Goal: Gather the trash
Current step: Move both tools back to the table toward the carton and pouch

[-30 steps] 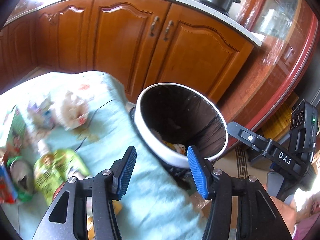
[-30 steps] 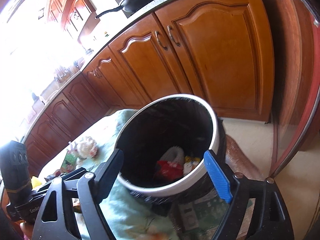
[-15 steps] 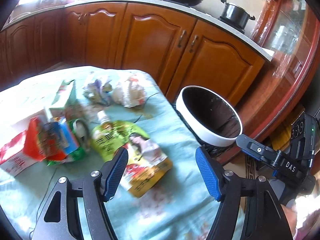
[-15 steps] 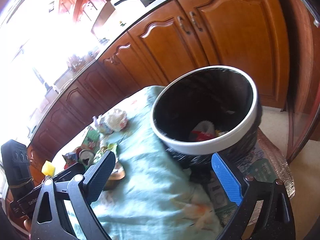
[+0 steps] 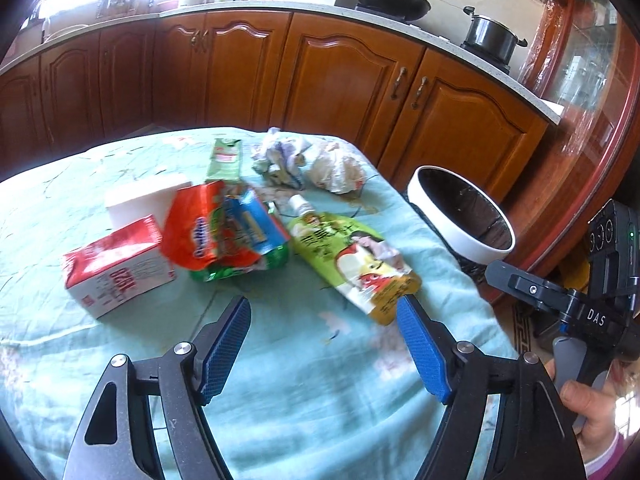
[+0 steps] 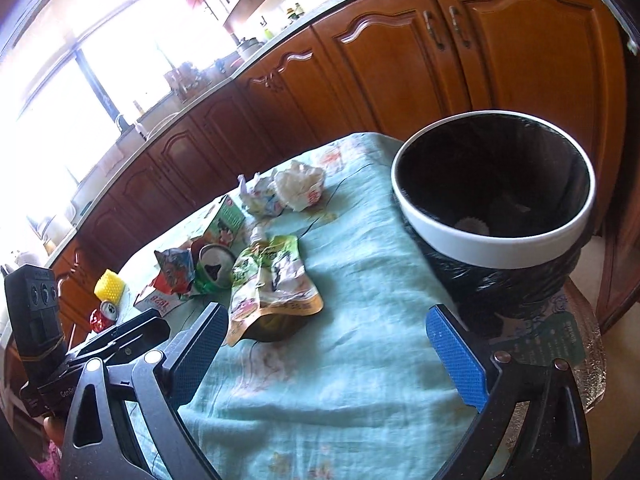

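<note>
Looking along the left gripper point(image 5: 323, 340), spread and empty, the green pouch point(image 5: 352, 262) lay just ahead, its long axis running from cap, far-left, toward the right pad; a red carton point(image 5: 118, 266) sat left. From the right gripper point(image 6: 326, 350), also spread, the pouch point(image 6: 272, 284) lay ahead-left, the bin point(image 6: 494, 246) ahead-right.

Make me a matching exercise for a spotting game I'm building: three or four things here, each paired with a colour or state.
Things:
1. carton
2. pouch
3. bin
4. left gripper

Descriptions:
A. green and yellow, lying flat
B. white rim, black liner
C. red and white, on its side
D. open, empty

Pairs: 1-C, 2-A, 3-B, 4-D
</note>
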### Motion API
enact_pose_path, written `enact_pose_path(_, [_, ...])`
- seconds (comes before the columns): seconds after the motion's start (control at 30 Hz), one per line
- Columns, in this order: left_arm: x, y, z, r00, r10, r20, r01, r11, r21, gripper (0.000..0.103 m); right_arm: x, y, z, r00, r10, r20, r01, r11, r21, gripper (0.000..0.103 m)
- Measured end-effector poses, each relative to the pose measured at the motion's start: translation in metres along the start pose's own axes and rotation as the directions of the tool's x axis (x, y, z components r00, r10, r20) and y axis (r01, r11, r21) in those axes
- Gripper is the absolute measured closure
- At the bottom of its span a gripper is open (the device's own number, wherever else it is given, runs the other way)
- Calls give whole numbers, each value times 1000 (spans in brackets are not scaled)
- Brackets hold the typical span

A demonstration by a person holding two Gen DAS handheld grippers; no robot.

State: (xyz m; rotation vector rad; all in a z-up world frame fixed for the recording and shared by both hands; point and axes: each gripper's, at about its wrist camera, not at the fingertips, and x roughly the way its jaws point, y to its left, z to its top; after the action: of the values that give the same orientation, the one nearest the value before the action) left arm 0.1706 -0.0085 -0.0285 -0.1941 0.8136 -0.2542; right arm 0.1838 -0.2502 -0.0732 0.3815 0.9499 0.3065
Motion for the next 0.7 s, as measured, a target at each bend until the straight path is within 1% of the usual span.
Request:
enact_pose_path(0.1, [-9,12,-2,1000,15,4,-15,1000,-3,28,7,10,-2,1000,11,-22,-12,1000,-21,3])
enact_pose_path(0.23, [-22,27,-5,1000,24,14,-24,1000,10,25,20,23,-2,998,25,-62,-29,998,-61,3])
enact_pose_path(0.4, [-37,44,0,998,49,29,-51,996,74,22,36,35,2,994,31,-103,-42,993,-108,3])
enact_pose_path(0.53, [-47,60,9,995,90,39,-95,987,133,19,48,41,10,991,35,-125,-52,990,-134,3])
enact_pose_path(0.7, [-46,82,23,991,126,36,-130,977,168,17,63,45,18,989,26,-148,-51,985,-164,3])
